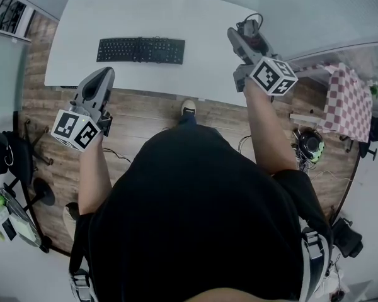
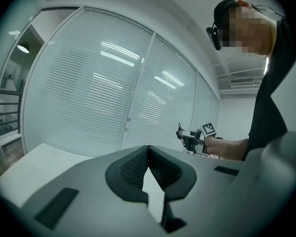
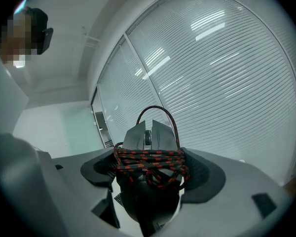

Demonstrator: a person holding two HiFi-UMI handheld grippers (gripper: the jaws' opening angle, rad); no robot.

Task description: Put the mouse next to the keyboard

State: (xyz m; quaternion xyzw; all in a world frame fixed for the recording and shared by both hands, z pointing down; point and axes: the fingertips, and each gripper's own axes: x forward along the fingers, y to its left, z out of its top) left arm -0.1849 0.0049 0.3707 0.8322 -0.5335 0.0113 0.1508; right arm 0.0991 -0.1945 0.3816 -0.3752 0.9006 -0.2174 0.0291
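Presently we list:
- Right gripper [image 1: 244,38]: jaws clamped on the mouse [image 3: 149,132] (its cable [image 3: 153,164] wound round the body), which we hold over the right end of the white table [image 1: 113,17].
- Keyboard [image 1: 140,50]: on the table, well apart from the mouse.
- Left gripper [image 1: 104,77]: jaws together, nothing between.

A white table [image 1: 69,49] with rounded corners stands on a wood-plank floor [image 1: 145,115]. A black chair [image 1: 16,159] sits off to the left, a white shelf unit [image 1: 9,11] is in the far left corner, and a red-and-white checked cloth [image 1: 348,96] is draped over a surface at the right. Beyond the table runs a glass wall [image 2: 103,98] covered by closed white slatted blinds that catch the reflections of long ceiling lights, and a round lamp [image 2: 23,48] glows at its left edge.
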